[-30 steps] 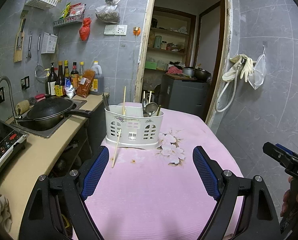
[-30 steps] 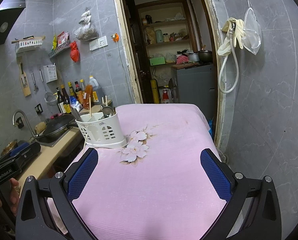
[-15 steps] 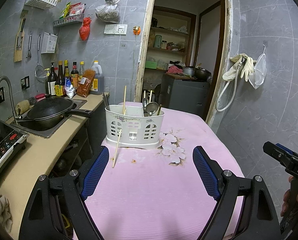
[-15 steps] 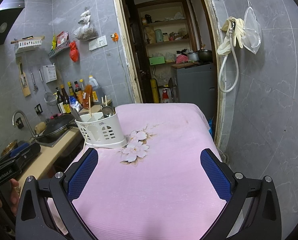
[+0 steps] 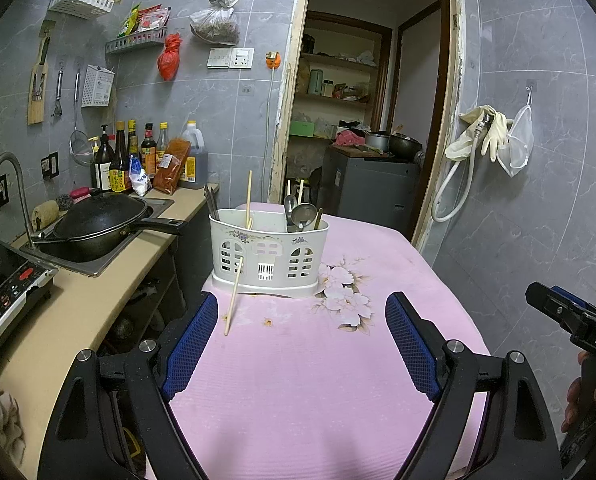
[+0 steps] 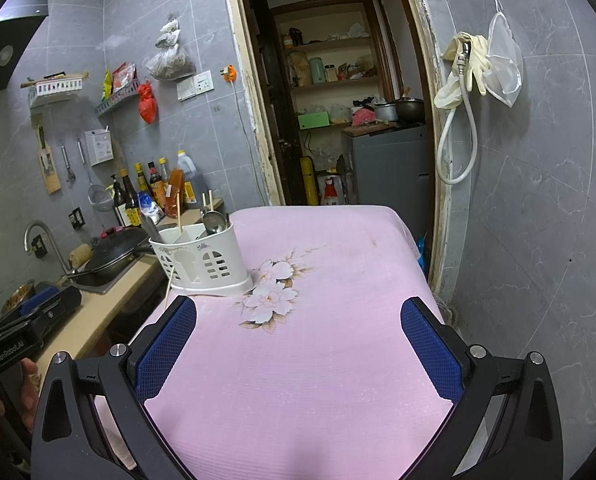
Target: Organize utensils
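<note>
1. Left gripper (image 5: 301, 312): jaws spread wide, nothing between the blue pads (image 5: 190, 344). It hovers over the near part of the desk (image 5: 298, 400), which carries a pink cloth with a flower print (image 5: 343, 304).
2. Right gripper (image 6: 298, 320): also spread wide, nothing held. It sits above the pink cloth on the right of the desk, well apart from the utensils.
3. Utensil caddy (image 5: 268, 252): white plastic with arched cut-outs, standing upright at the far left part of the desk, just beside the flower print.
4. Caddy contents: one wooden chopstick (image 5: 248, 198) upright in the left compartment; a metal ladle (image 5: 302, 214) and other handles in the right compartment; dark utensil handles (image 5: 211, 203) at the left end.
5. Loose chopstick (image 5: 232, 298): outside the caddy, tilted, upper end leaning on the caddy's front wall, lower tip resting on the cloth just ahead of the left gripper's left pad.
6. A small brown speck (image 5: 266, 322) lies on the cloth near that chopstick's tip.
7. Left of the desk: a counter with a black wok (image 5: 102, 222) over the sink, a tap (image 5: 8, 184), an induction cooker (image 5: 6, 288) and a row of sauce bottles (image 5: 138, 156) against the wall.
8. In the left wrist view the right gripper's body shows at the right edge, held in a hand (image 5: 577, 400).
</note>
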